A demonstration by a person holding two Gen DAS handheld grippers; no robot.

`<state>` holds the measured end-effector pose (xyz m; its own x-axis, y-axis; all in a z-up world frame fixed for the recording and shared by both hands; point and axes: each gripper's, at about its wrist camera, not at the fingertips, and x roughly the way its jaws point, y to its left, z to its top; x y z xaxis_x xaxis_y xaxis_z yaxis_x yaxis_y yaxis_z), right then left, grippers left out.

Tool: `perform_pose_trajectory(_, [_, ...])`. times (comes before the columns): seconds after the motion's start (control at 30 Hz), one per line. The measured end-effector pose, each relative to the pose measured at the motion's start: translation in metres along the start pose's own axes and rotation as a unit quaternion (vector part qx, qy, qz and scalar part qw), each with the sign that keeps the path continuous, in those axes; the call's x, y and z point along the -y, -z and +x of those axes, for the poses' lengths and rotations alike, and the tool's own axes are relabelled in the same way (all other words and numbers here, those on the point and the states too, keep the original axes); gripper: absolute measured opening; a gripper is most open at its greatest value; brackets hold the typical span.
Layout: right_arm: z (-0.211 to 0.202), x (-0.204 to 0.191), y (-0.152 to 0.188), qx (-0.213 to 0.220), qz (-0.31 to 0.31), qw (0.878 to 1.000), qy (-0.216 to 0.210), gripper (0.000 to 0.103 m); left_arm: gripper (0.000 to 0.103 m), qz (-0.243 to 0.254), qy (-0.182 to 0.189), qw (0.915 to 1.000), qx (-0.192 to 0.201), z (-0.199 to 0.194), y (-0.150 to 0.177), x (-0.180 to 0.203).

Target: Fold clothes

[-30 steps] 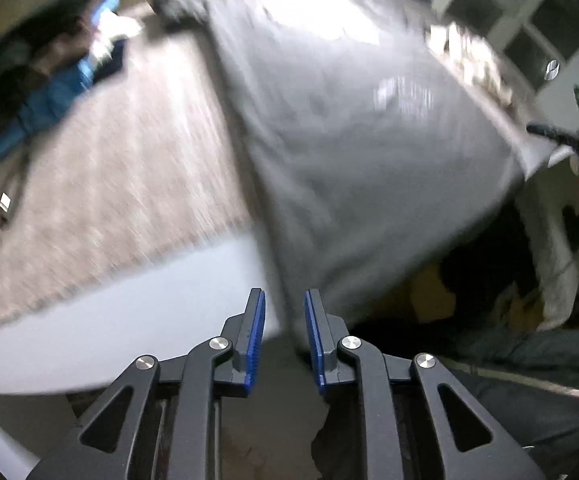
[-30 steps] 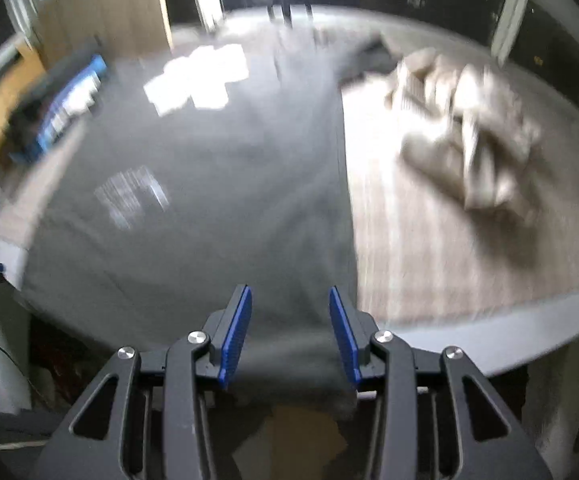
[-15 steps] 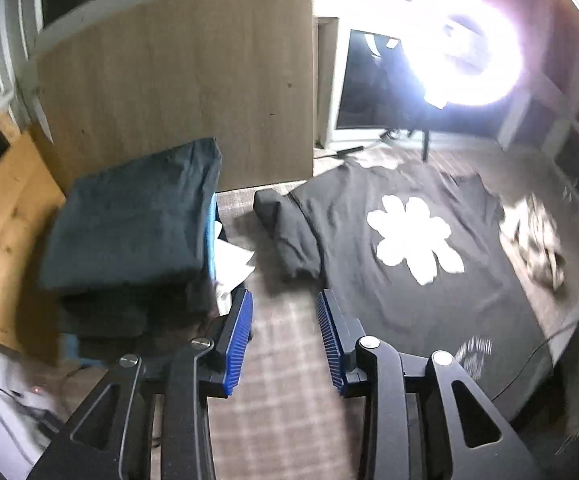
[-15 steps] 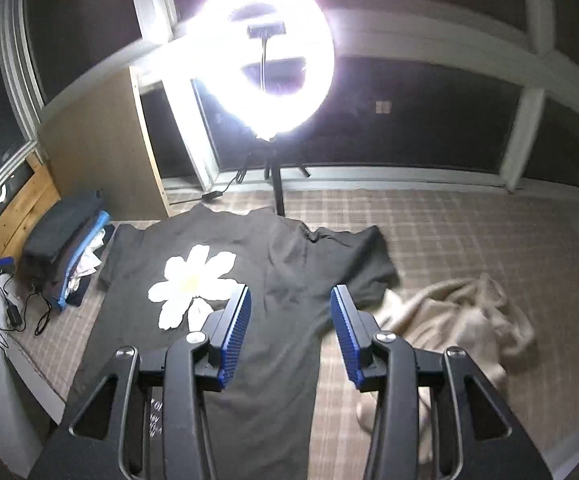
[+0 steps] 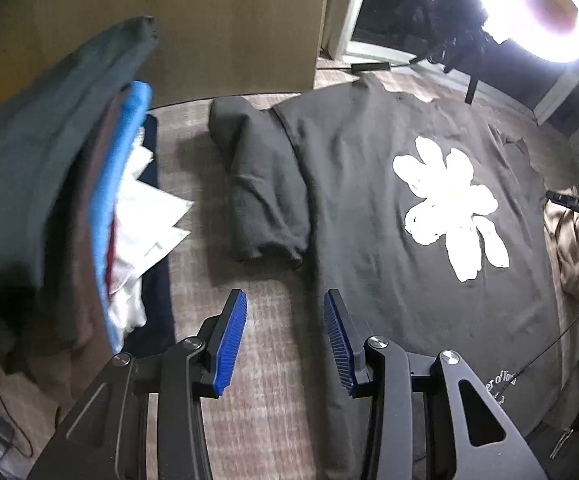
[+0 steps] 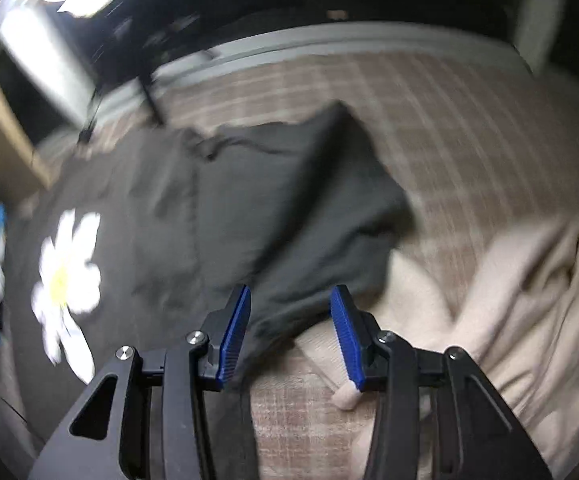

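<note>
Two tools, left tool (image 5: pixel 285 340) and right tool (image 6: pixel 289 334), released; one black T-shirt (image 5: pixel 369 208) flat; one beige garment (image 6: pixel 509 300).

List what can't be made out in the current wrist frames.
- Hem print on the black T-shirt: left wrist view, too small and cut off by the left gripper.
- Folded stack: left wrist view, motion-blurred, layers unclear, frame edge crops it.
- Beige garment: right wrist view, blurred, right gripper and frame edge cut it off; type unclear.
- Ring light: overexposed, detail lost.
</note>
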<state>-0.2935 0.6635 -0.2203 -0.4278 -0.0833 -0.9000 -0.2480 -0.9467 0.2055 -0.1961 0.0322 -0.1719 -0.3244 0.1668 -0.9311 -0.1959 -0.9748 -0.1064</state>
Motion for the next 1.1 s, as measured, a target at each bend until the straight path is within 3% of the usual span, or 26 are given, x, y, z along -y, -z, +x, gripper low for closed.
perform_pose_trajectory(0.23, [0.007, 0.013, 0.001, -0.023, 0.061, 0.996, -0.063, 0.042, 0.039, 0.039, 0.022, 0.9979, -0.047, 0.035, 0.000, 0.022])
perform_pose_trajectory(0.37, [0.017, 0.010, -0.003, -0.040, 0.077, 0.994, -0.064, 0.042, 0.039, 0.047, 0.034, 0.9963, -0.063, 0.047, -0.004, 0.030])
perform_pose_trajectory(0.53, [0.018, 0.003, -0.003, -0.047, 0.044, 0.997, -0.049, 0.038, 0.040, 0.065, 0.047, 0.9943, -0.071, 0.051, -0.004, 0.045])
perform_pose_trajectory(0.57, [0.017, 0.003, -0.002, -0.046, 0.040, 0.997, -0.049, 0.036, 0.040, 0.067, 0.050, 0.9938, -0.073, 0.053, -0.003, 0.048])
perform_pose_trajectory(0.67, [0.011, 0.006, -0.001, -0.032, 0.028, 0.996, -0.080, 0.001, 0.040, 0.080, 0.051, 0.9922, -0.081, 0.060, 0.001, 0.059])
perform_pose_trajectory(0.7, [0.006, 0.007, -0.001, -0.018, 0.017, 0.997, -0.069, 0.001, 0.040, 0.083, 0.050, 0.9919, -0.082, 0.061, 0.002, 0.061])
perform_pose_trajectory(0.77, [-0.001, 0.015, 0.002, 0.000, -0.002, 1.000, 0.017, 0.001, 0.040, 0.087, 0.048, 0.9915, -0.084, 0.064, 0.005, 0.065])
perform_pose_trajectory(0.83, [-0.008, 0.030, 0.005, 0.000, 0.016, 1.000, 0.020, 0.001, 0.040, 0.086, 0.048, 0.9915, -0.085, 0.066, 0.006, 0.067])
perform_pose_trajectory(0.87, [-0.015, 0.035, 0.005, 0.011, 0.028, 1.000, 0.001, 0.003, 0.040, 0.085, 0.046, 0.9916, -0.086, 0.066, 0.007, 0.067])
perform_pose_trajectory(0.93, [-0.029, 0.034, 0.000, 0.042, 0.024, 0.999, -0.021, 0.022, 0.040, 0.079, 0.042, 0.9921, -0.088, 0.068, 0.006, 0.065])
perform_pose_trajectory(0.97, [-0.033, 0.031, -0.005, 0.053, 0.013, 0.998, -0.019, 0.046, 0.040, 0.077, 0.040, 0.9923, -0.089, 0.067, 0.007, 0.065])
perform_pose_trajectory(1.0, [-0.033, 0.027, -0.013, 0.062, 0.001, 0.998, -0.008, 0.063, 0.040, 0.075, 0.038, 0.9924, -0.089, 0.067, 0.007, 0.065])
perform_pose_trajectory(1.1, [-0.016, 0.030, -0.035, 0.050, 0.002, 0.999, 0.018, 0.064, 0.040, 0.076, 0.031, 0.9927, -0.089, 0.062, 0.008, 0.067])
